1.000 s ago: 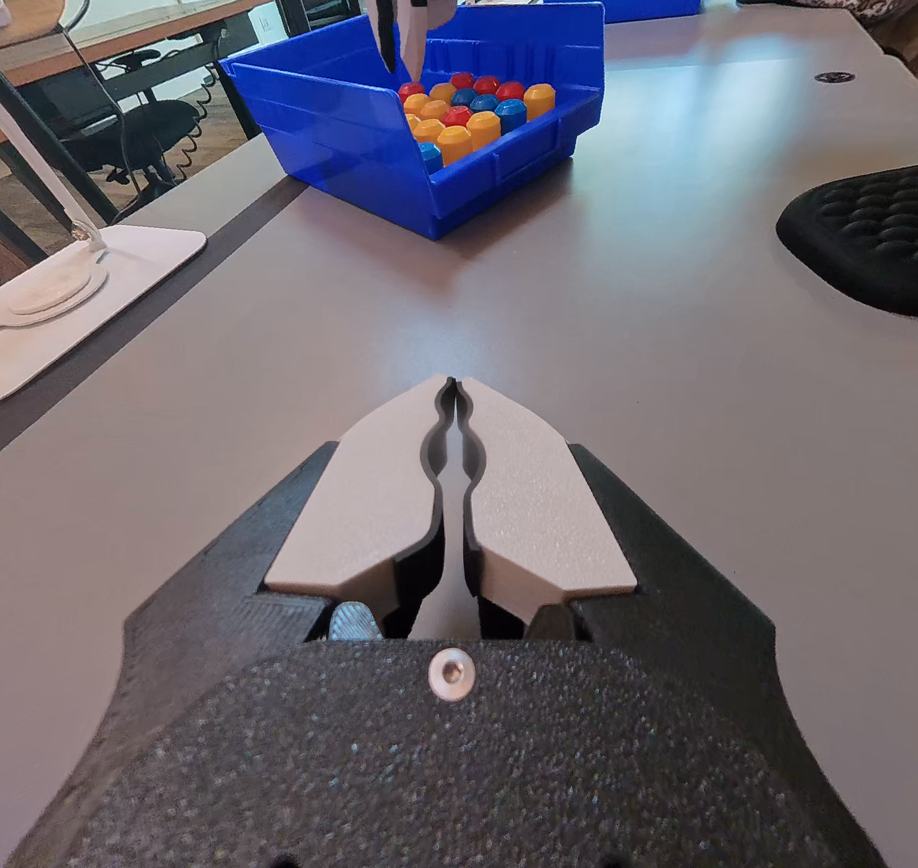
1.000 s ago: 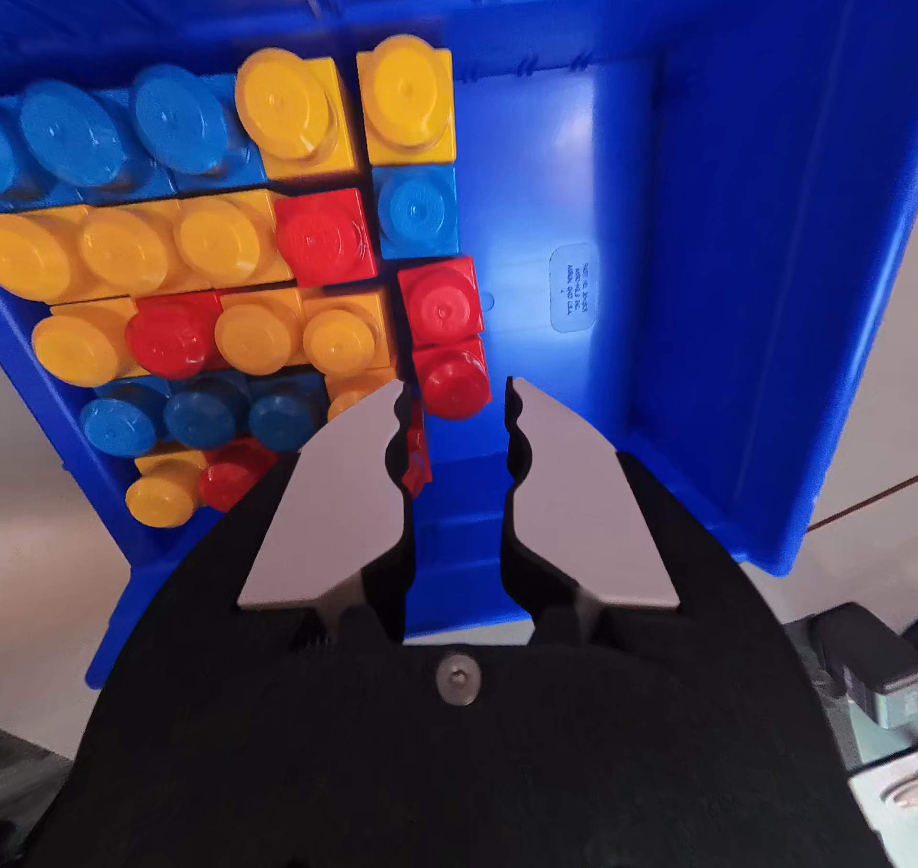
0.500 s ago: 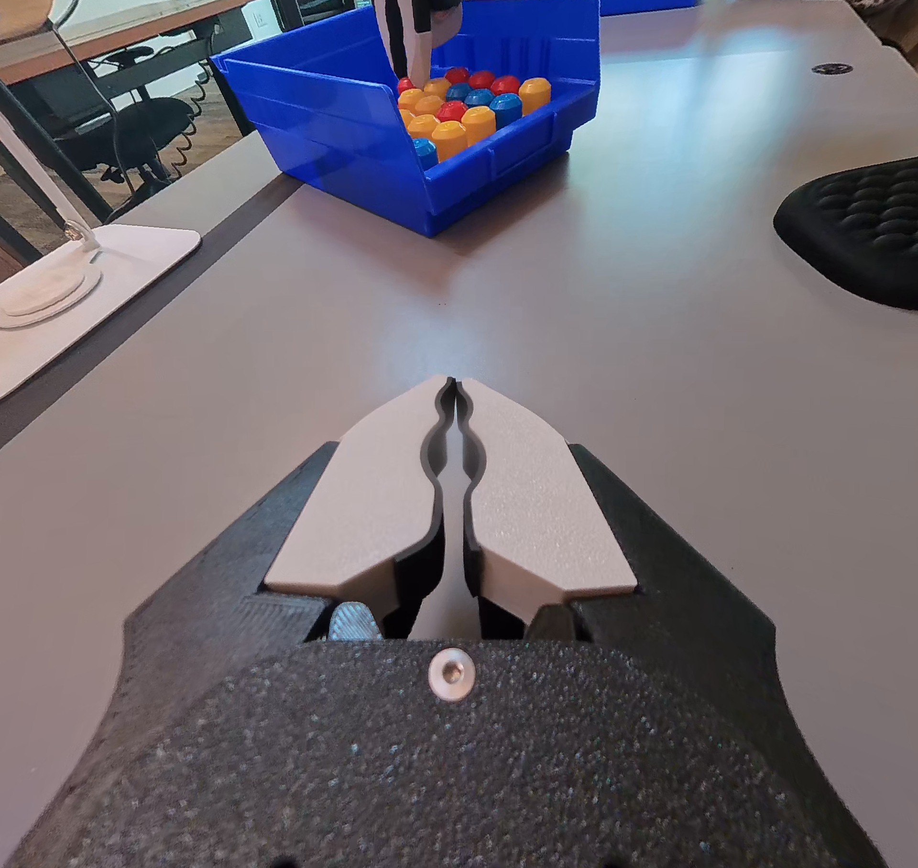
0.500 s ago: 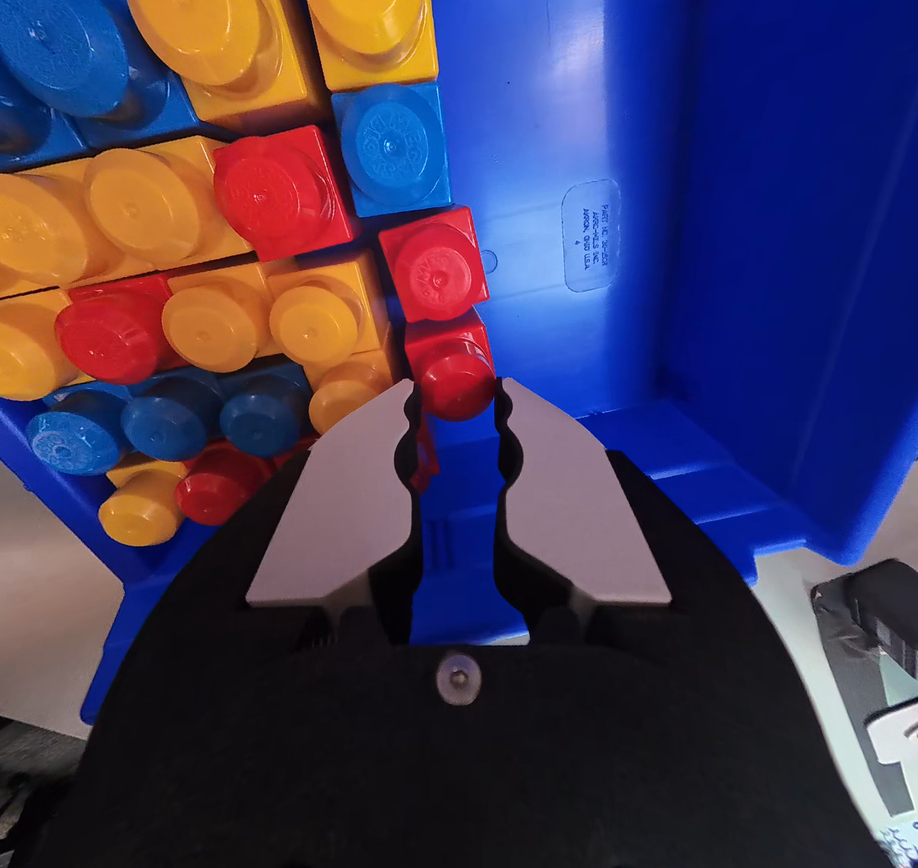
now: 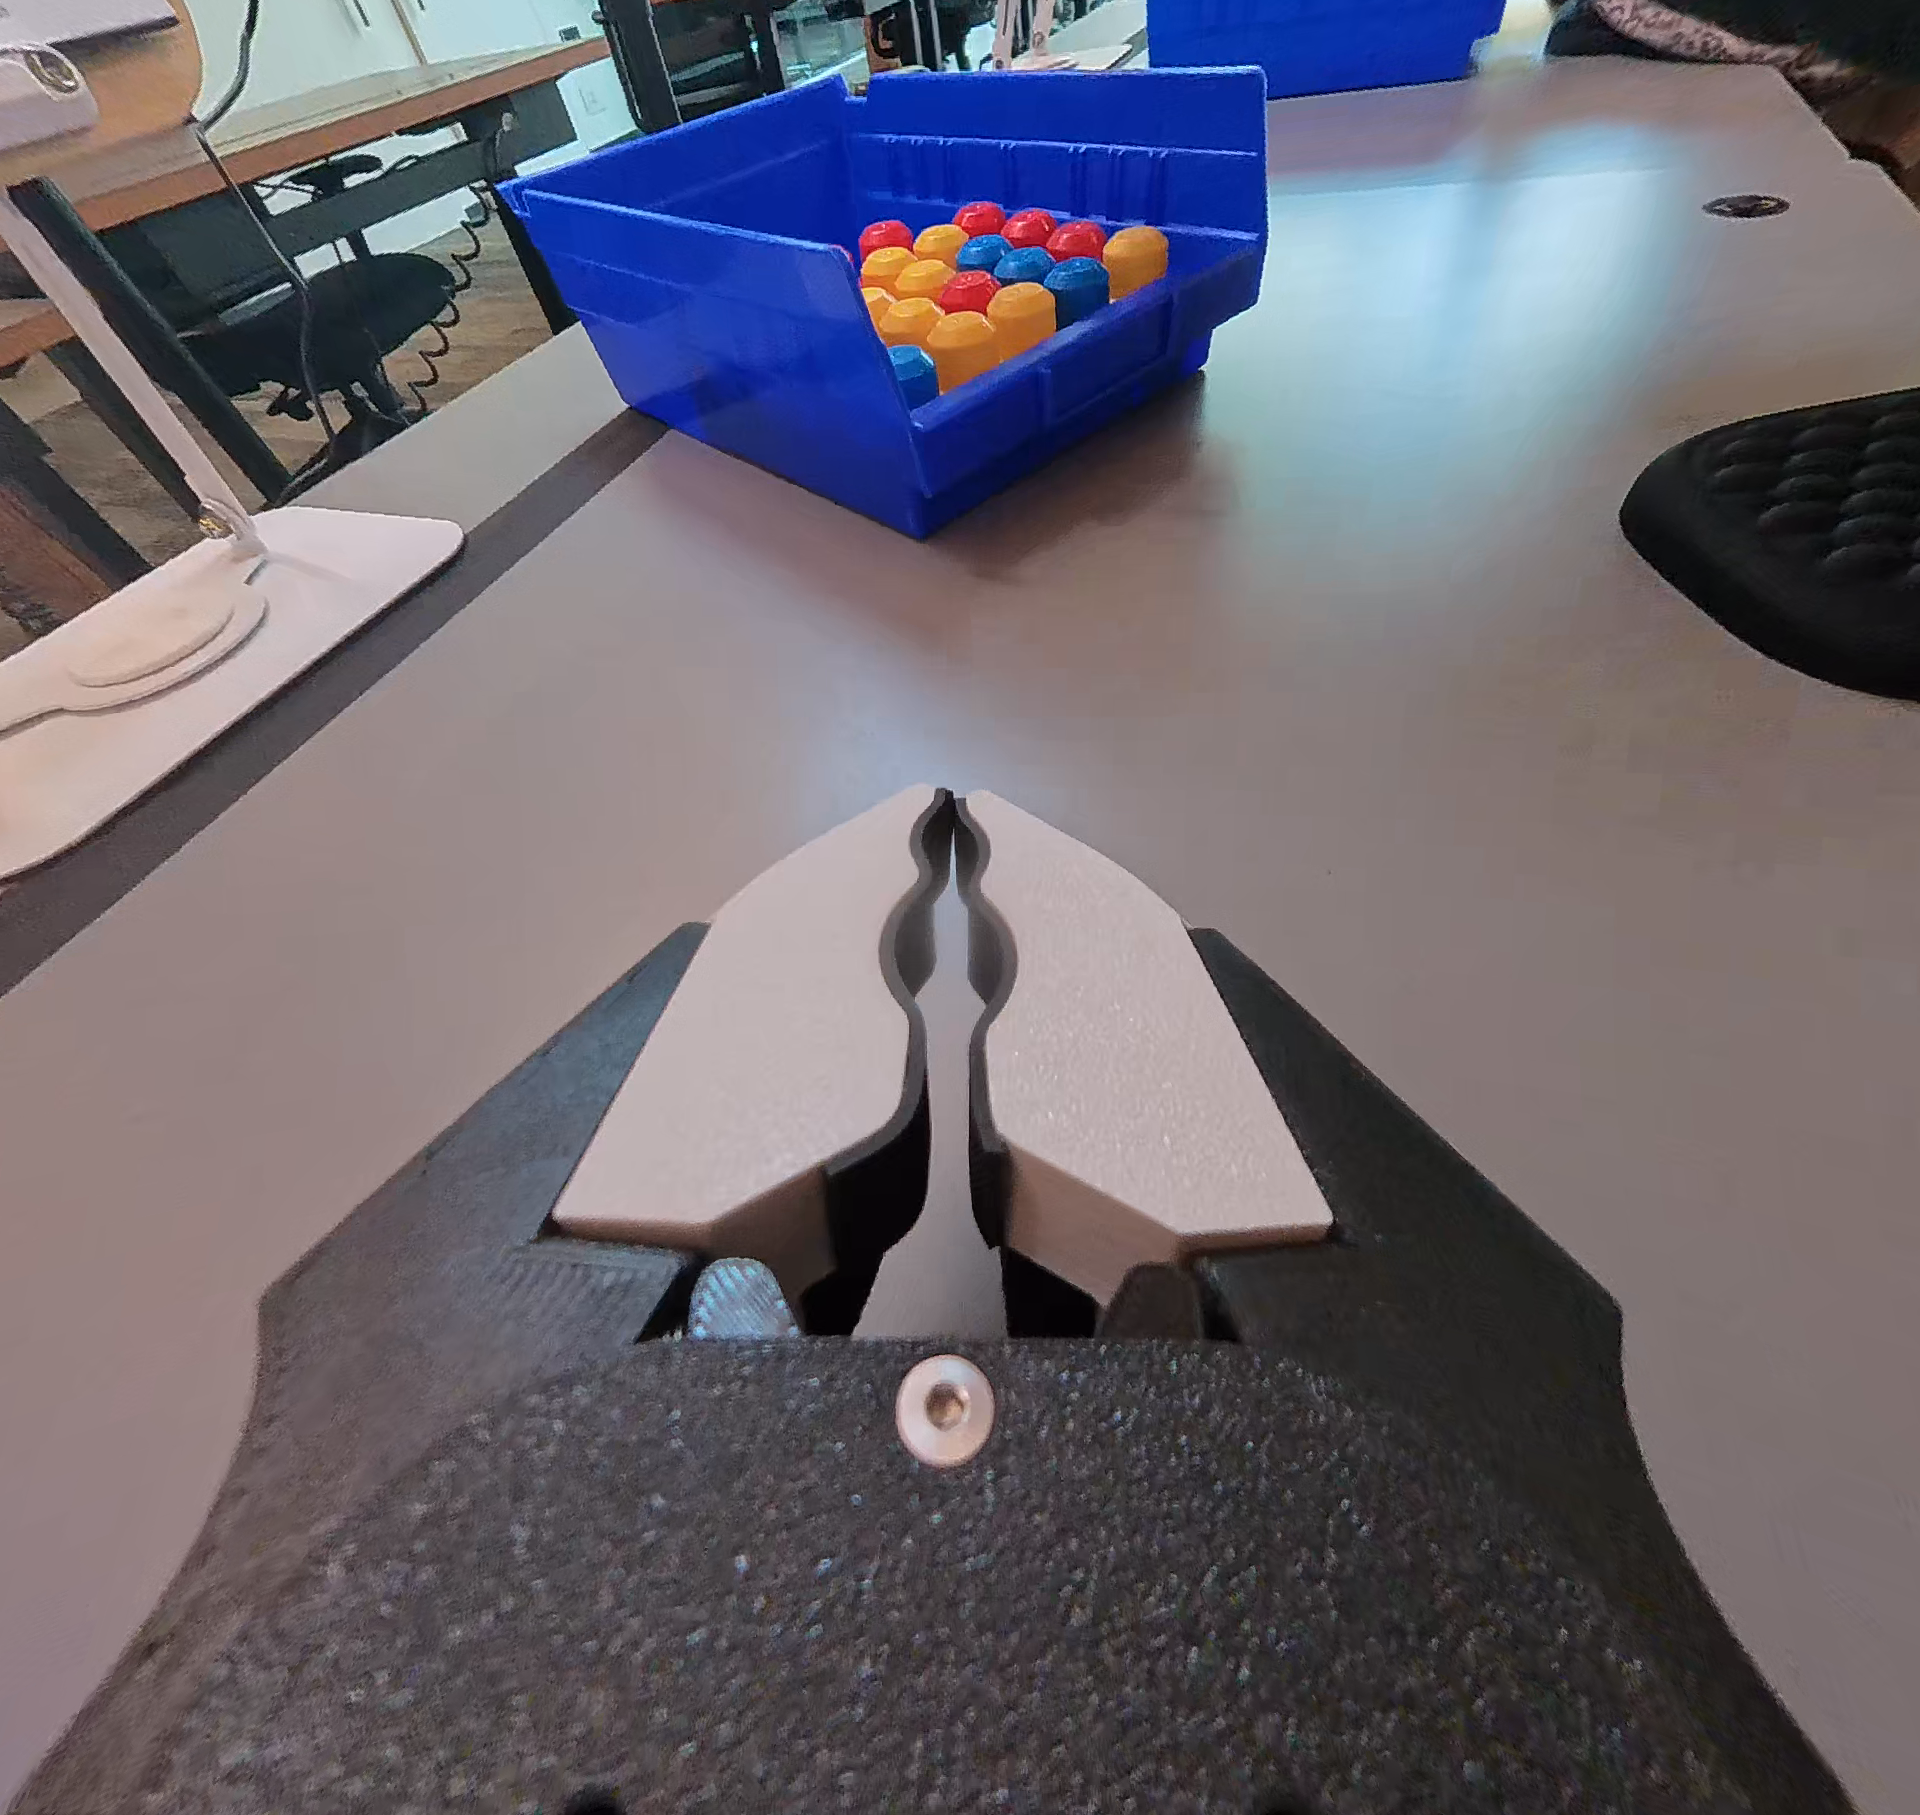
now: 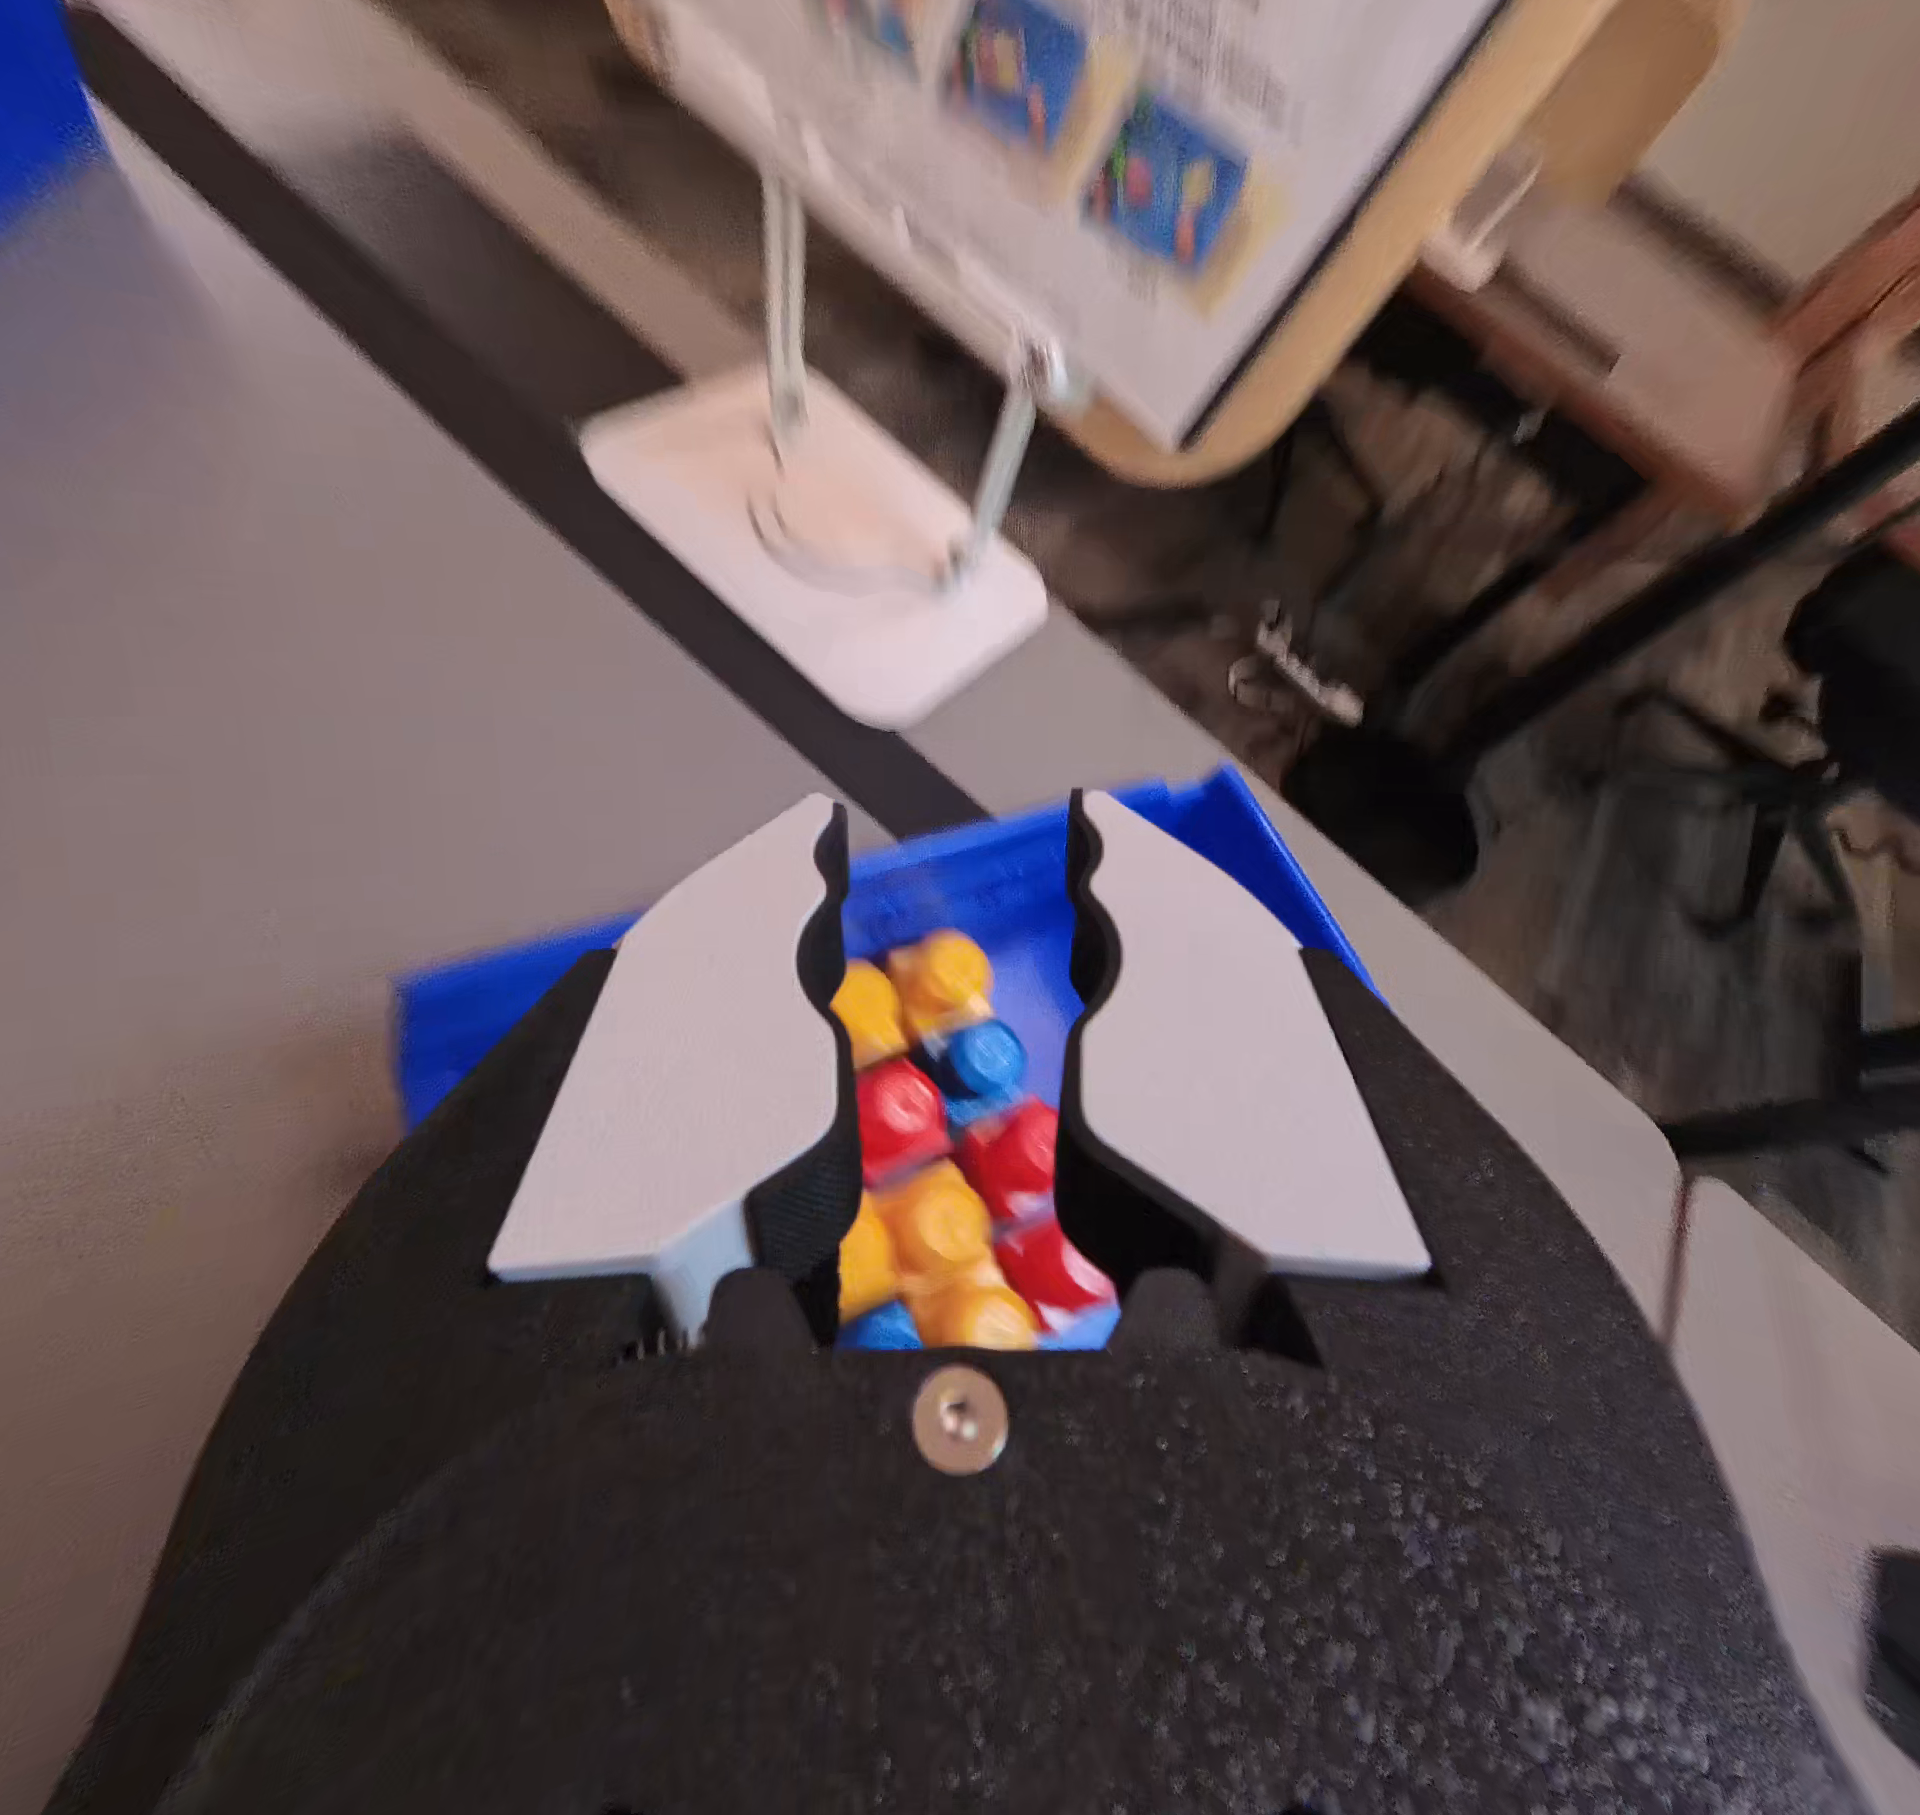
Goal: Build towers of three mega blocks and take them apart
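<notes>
Grey table (image 5: 1351,726), bright studded blocks (image 5: 997,300)

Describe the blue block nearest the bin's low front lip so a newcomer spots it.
On the grey table sits a blue plastic bin of round-topped toy blocks. At its open front's left corner stands the blue block, the only blue one in that front row, beside orange neighbours.

The setting was an open-plan office: a long grey desk (image 5: 1351,622) held a blue parts bin (image 5: 769,311), with wood-topped desks (image 5: 343,118) and black swivel chairs (image 5: 343,311) behind the bin and a white lamp base (image 5: 260,581) beside it.
</notes>
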